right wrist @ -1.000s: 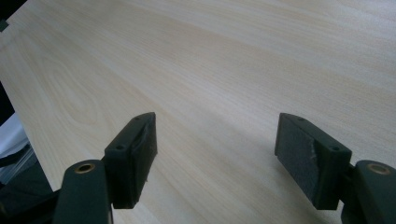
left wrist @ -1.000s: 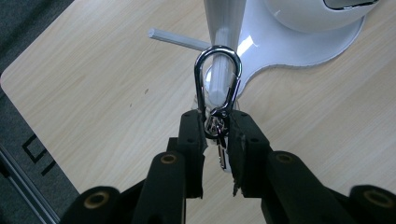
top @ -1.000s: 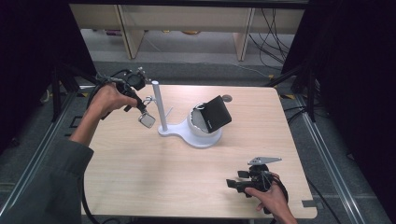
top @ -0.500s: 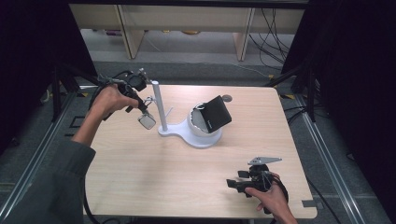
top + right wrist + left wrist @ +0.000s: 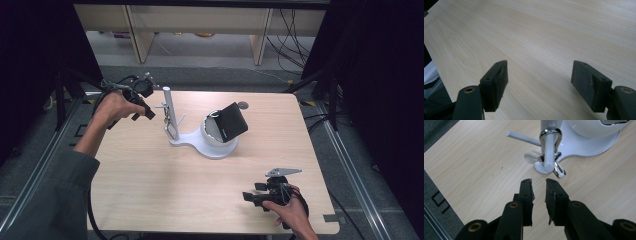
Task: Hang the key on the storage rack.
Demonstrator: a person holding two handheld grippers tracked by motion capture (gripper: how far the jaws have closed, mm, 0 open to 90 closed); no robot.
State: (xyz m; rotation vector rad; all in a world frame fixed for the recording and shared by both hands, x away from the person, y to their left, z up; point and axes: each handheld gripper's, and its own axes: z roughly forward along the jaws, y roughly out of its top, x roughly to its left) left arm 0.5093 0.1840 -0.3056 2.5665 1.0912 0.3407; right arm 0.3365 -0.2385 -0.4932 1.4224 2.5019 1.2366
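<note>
A white stand (image 5: 200, 145) with an upright post (image 5: 167, 107) sits mid-table, and its round cup holds a tilted black pouch (image 5: 231, 122). A chrome clip (image 5: 171, 129) hangs against the post, looped around it (image 5: 550, 137) just beyond my left jaws. My left gripper (image 5: 147, 112) hovers left of the post. Its jaws (image 5: 538, 182) stand a narrow gap apart with nothing between them. My right gripper (image 5: 252, 196) rests near the table's front right, open wide (image 5: 540, 67) over bare wood.
Thin white pegs (image 5: 522, 138) stick out sideways from the post. The wooden table (image 5: 150, 190) has a small round grommet (image 5: 243, 105) at the back. Shelving and cables lie on the floor beyond, with dark frames on both sides.
The small metal piece that hung just below my left jaws now hangs against the post. Both hands have stayed where they were.
</note>
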